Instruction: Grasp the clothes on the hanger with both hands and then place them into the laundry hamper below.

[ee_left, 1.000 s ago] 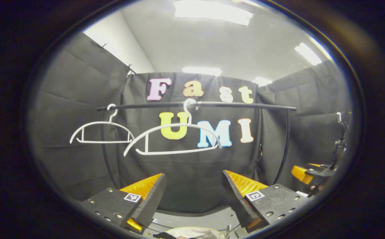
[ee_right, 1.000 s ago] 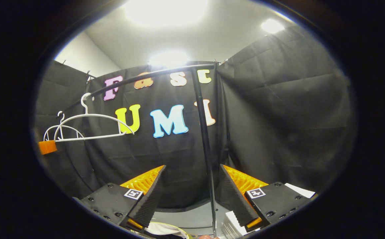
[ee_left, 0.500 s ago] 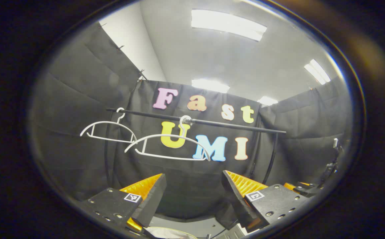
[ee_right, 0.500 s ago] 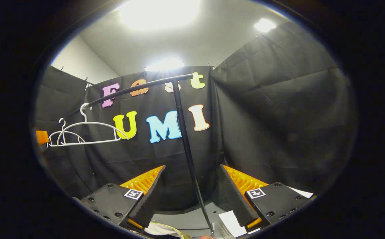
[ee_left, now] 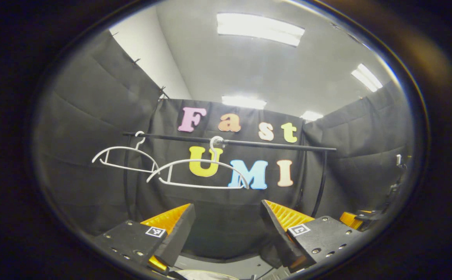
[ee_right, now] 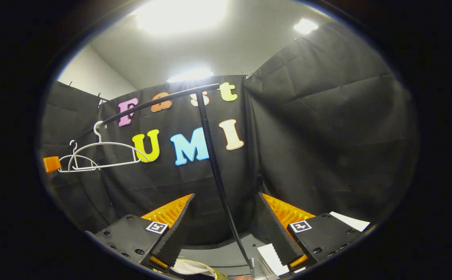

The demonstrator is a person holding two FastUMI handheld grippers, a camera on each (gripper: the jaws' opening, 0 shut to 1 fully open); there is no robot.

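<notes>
Bare hangers on the rail, both grippers held wide open

Black cloth walls are seen behind a black metal clothes rail (ee_left: 249,143) in the left gripper view, where two white wire hangers (ee_left: 198,173) are hung empty. The left gripper (ee_left: 226,233) is held below them, jaws spread wide with nothing between. At the bottom edge a sliver of pale cloth (ee_left: 206,275) is glimpsed.

Seen from the right gripper view, the rail's upright post (ee_right: 218,179) is crossed in front of the right gripper (ee_right: 224,233), likewise wide open and empty. Pale cloth (ee_right: 189,268) inside a yellow-green hamper rim (ee_right: 215,274) is shown just below.
</notes>
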